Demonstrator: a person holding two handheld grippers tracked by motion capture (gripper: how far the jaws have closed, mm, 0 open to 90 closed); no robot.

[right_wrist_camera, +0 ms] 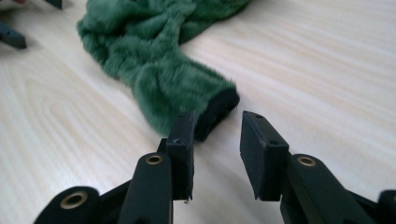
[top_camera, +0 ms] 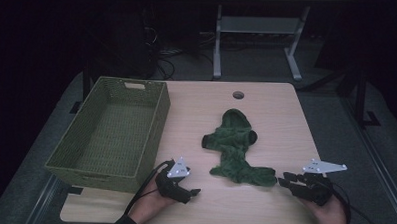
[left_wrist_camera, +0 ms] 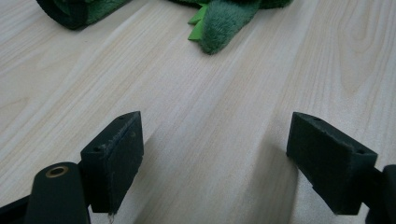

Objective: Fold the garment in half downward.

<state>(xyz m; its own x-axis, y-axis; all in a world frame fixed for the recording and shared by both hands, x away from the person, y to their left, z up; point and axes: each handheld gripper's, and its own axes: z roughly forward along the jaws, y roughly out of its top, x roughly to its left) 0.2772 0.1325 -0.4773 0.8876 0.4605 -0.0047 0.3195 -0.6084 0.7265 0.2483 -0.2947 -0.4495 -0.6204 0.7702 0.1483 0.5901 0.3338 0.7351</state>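
the green plush garment [top_camera: 235,146] looks soft, light, floppy; take its dark cuff at four o'clock. right gripper [right_wrist_camera: 215,140] jaws part-open, empty; left gripper [left_wrist_camera: 212,158] jaws wide, empty.

We seem to be in a dim lab or test room: a pale wooden worktop [top_camera: 281,125] with a cable hole [top_camera: 238,95], loose cables [top_camera: 163,60] on grey carpet, a metal-legged bench [top_camera: 259,29] behind.

The green garment [left_wrist_camera: 219,23] is cut off by the top edge in the left gripper view.
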